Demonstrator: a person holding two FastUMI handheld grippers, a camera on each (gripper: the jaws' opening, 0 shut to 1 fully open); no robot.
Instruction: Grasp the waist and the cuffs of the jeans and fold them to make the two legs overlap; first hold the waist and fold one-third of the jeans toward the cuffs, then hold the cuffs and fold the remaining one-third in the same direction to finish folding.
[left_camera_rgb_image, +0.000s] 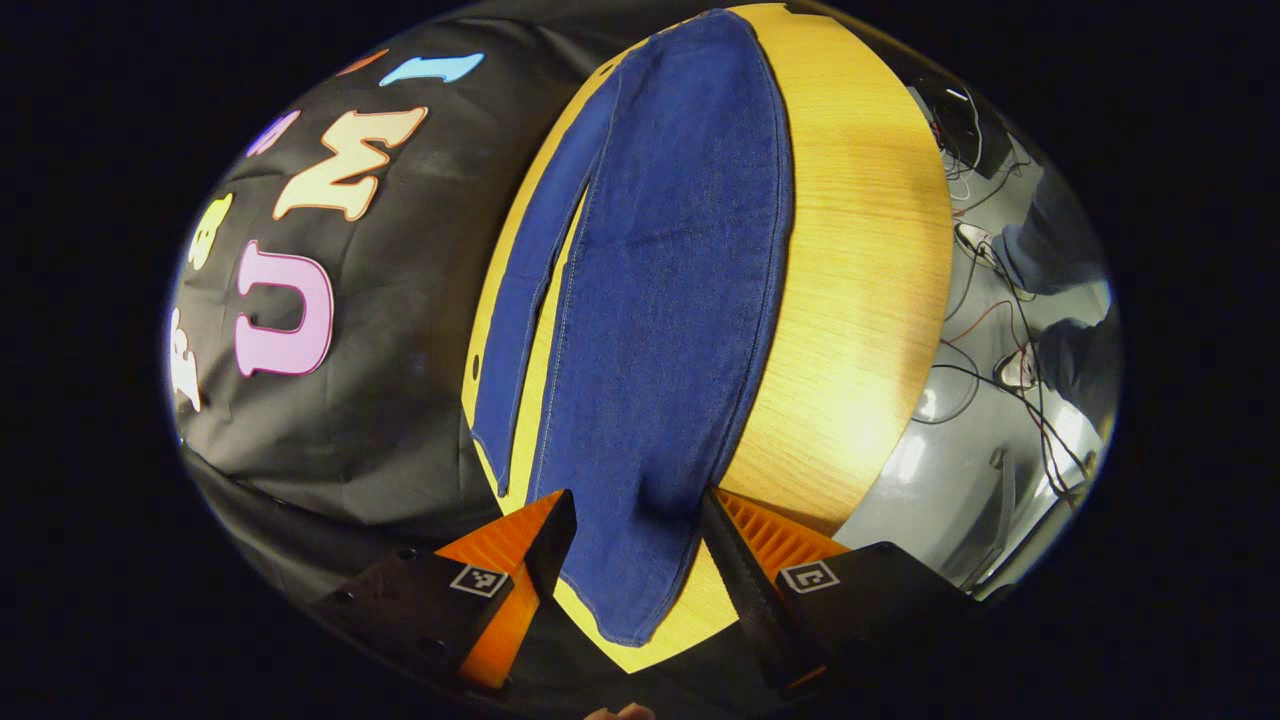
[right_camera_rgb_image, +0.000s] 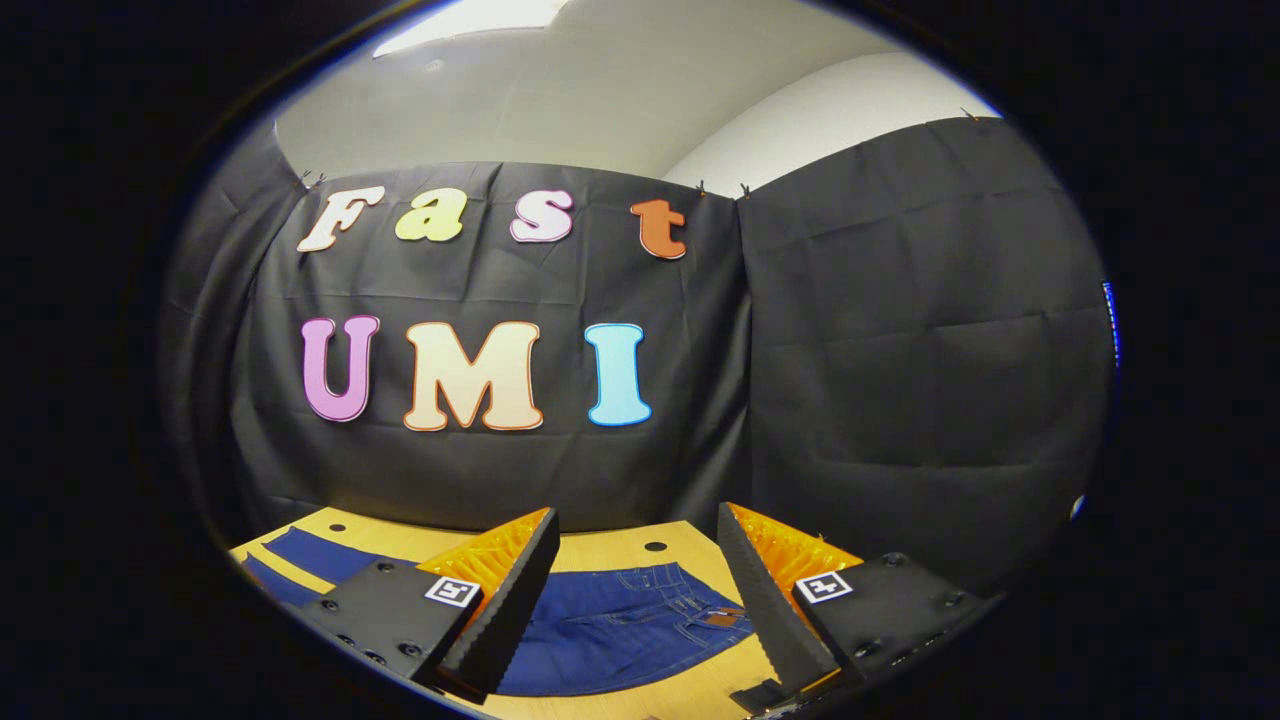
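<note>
Wooden table (left_camera_rgb_image: 860, 300) carries jeans (left_camera_rgb_image: 660, 300), lying between both grippers' parted jaws, ungripped.

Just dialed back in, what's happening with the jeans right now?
The jeans lie flat and unfolded on the wooden table, legs apart. The left tool is open, its fingers either side of one cuff end. The right tool is open above the waist, gripping nothing. No fold has been made.
</note>
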